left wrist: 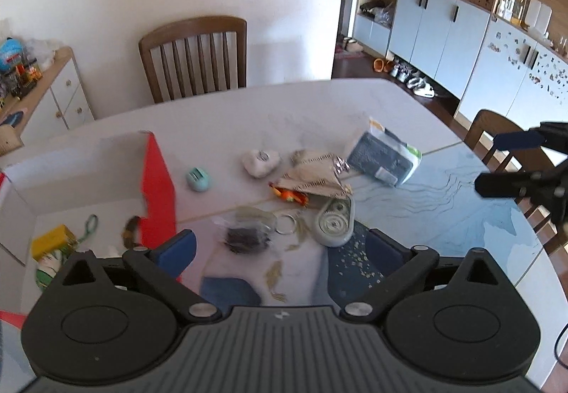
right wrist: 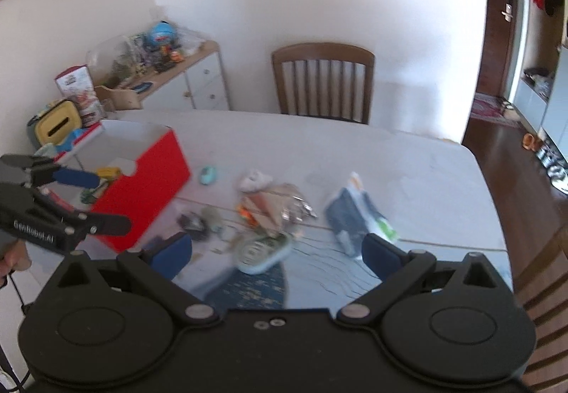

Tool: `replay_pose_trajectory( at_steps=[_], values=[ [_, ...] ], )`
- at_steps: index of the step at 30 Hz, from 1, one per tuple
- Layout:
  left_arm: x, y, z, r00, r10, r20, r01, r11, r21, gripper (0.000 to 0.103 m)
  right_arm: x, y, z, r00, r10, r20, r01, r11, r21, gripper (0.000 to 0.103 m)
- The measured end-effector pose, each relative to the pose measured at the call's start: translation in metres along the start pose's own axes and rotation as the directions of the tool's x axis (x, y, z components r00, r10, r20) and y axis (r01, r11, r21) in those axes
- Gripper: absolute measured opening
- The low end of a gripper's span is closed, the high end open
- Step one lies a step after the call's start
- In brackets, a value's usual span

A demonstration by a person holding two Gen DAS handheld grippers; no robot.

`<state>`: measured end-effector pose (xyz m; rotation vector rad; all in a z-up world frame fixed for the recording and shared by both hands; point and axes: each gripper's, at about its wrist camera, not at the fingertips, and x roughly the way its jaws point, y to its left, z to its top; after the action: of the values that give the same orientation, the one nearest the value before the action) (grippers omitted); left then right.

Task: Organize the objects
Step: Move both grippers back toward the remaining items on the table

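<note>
- Left wrist view shows loose objects scattered on the tabletop [left wrist: 248, 116]: a teal round item [left wrist: 198, 179], a white lumpy item [left wrist: 261, 162], a crumpled paper-and-foil wrapper [left wrist: 316, 178], a dark blue packet [left wrist: 383, 159], a pale green tape-like dispenser [left wrist: 333, 222], a key ring [left wrist: 285, 224] and a small clear bag with dark contents [left wrist: 245, 233].
- Left of that cluster stands a red box [left wrist: 158, 191], white inside, which holds a yellow block [left wrist: 53, 240] and a green cord loop [left wrist: 88, 228].
- Left gripper [left wrist: 280, 247] hangs above the clear bag with its jaws spread wide and nothing between them.
- Right gripper [right wrist: 277, 251] is likewise wide open and empty, hovering over the dispenser [right wrist: 262, 251].
- Right wrist view is blurred; it shows the box [right wrist: 142, 187] near the left gripper [right wrist: 103, 201].
- A wooden chair [left wrist: 193, 56] stands behind the tabletop, against a white wall.
</note>
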<state>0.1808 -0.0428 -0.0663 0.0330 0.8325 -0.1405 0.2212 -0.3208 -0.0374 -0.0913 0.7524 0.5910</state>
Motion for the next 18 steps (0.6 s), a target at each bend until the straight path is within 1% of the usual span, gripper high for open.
replay_pose_trajectory(
  at_steps=[3,5,8,11,14,18],
  values=[
    [0.015,-0.006,-0.007,0.999,0.033,0.003,-0.033,0.999,-0.002,0.102,0.005,-0.014,-0.005,1.0,-0.017,-0.012,0.017,1.0,-0.006,0.102],
    [0.026,-0.007,-0.009,0.998,0.063,0.0,-0.063,0.998,-0.019,0.102,0.01,-0.022,-0.007,0.999,-0.025,-0.02,0.024,1.0,-0.007,0.102],
    [0.043,-0.004,-0.01,0.996,0.086,-0.001,-0.086,0.995,-0.052,0.102,0.021,-0.032,-0.009,0.999,-0.037,-0.033,0.037,0.999,-0.012,0.102],
    [0.059,-0.003,-0.011,0.993,0.117,-0.001,-0.117,0.991,-0.065,0.102,0.035,-0.046,-0.008,0.998,-0.045,-0.051,0.045,0.999,-0.005,0.102],
    [0.072,-0.001,-0.012,0.99,0.14,0.007,-0.139,0.988,-0.07,0.102,0.049,-0.058,-0.008,0.996,-0.052,-0.075,0.053,0.999,0.003,0.101],
    [0.088,0.0,-0.016,0.988,0.153,0.012,-0.151,0.986,-0.065,0.102,0.067,-0.068,-0.007,0.993,-0.053,-0.102,0.053,0.999,-0.004,0.101]
  ],
)
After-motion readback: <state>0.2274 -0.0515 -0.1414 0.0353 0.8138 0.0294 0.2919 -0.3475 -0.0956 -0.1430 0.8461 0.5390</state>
